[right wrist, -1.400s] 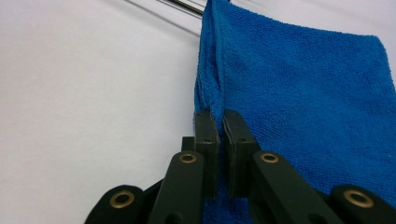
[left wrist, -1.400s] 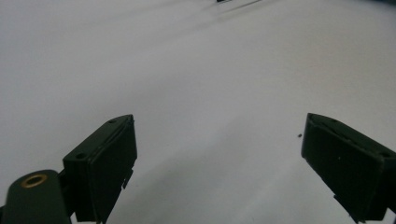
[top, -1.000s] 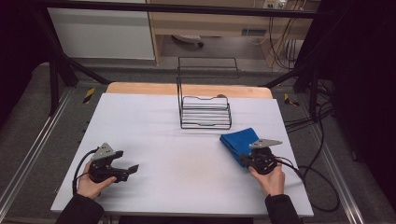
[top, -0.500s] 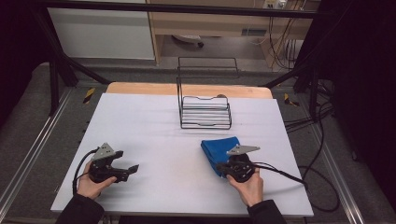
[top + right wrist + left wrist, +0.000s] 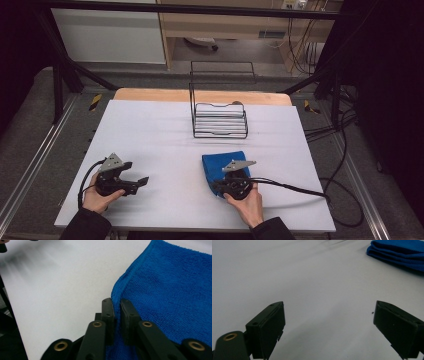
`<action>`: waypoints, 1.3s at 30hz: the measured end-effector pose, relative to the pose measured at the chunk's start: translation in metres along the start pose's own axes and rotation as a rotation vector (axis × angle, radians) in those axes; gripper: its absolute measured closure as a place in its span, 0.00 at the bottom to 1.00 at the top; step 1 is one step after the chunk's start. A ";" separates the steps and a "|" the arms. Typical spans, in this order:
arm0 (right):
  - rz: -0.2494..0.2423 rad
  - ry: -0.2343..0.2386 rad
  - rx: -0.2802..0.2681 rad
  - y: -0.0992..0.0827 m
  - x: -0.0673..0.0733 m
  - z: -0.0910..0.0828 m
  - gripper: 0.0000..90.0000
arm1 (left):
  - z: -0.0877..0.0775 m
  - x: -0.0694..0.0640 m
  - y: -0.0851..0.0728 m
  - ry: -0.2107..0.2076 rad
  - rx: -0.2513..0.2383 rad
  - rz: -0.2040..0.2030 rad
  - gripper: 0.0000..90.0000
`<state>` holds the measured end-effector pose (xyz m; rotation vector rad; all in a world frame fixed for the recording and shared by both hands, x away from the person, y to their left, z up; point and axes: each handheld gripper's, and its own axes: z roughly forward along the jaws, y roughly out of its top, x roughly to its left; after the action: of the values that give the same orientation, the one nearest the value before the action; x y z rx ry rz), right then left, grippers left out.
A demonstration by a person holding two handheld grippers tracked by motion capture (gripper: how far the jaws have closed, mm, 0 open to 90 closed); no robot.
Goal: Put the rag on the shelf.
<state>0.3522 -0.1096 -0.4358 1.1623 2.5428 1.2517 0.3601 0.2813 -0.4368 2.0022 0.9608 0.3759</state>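
White sheeting covers the table (image 5: 165, 135), which stands on a grey floor with a strip of bare wood showing along its far edge. A black wire rack (image 5: 219, 120) stands upright near the far middle of the table, its tall back frame rising behind a lower slatted basket.

A blue towel (image 5: 222, 164) lies folded on the near half of the table, right of centre, well apart from the rack. In the right gripper view its terry pile and stitched hem (image 5: 125, 277) are plain, and in the left gripper view it shows as a stack of folded layers at the upper right (image 5: 397, 251).

The right gripper (image 5: 220, 188) sits at the towel's near edge, held in the person's right hand (image 5: 245, 202), a cable trailing off to the right. Its jaws are pressed together, pinching the towel's hem between them.

The left gripper (image 5: 142, 181) rests near the table's near left corner in the left hand (image 5: 97, 197), apart from the towel. Its jaws are spread wide over bare table.
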 end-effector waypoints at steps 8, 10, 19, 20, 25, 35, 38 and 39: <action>-0.019 0.017 -0.100 0.009 -0.009 -0.019 0.55 | 0.000 0.000 0.000 0.000 -0.004 -0.004 0.12; -0.008 -0.027 -0.110 0.008 -0.021 -0.027 0.53 | 0.000 0.000 0.000 -0.001 0.000 0.000 0.12; 0.048 -0.206 -0.053 -0.024 -0.075 -0.057 0.62 | 0.000 -0.001 0.000 -0.001 0.003 0.001 0.12; 0.048 -0.206 -0.053 -0.024 -0.075 -0.057 0.62 | 0.000 -0.001 0.000 -0.001 0.003 0.001 0.12; 0.069 -0.202 -0.008 -0.034 -0.080 -0.054 0.67 | 0.001 -0.002 0.000 -0.004 0.001 0.000 0.12; 0.168 -0.204 0.004 -0.039 -0.072 -0.051 0.95 | 0.001 -0.003 0.000 -0.004 0.002 0.001 0.12; 0.191 -0.213 -0.009 -0.038 -0.071 -0.054 0.97 | 0.001 -0.003 0.000 -0.005 0.001 0.001 0.12; 0.191 -0.213 -0.009 -0.038 -0.071 -0.054 0.97 | 0.001 -0.003 0.000 -0.005 0.001 0.000 0.12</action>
<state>0.3596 -0.2065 -0.4441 1.4790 2.3165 1.1046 0.3590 0.2785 -0.4368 2.0035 0.9581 0.3701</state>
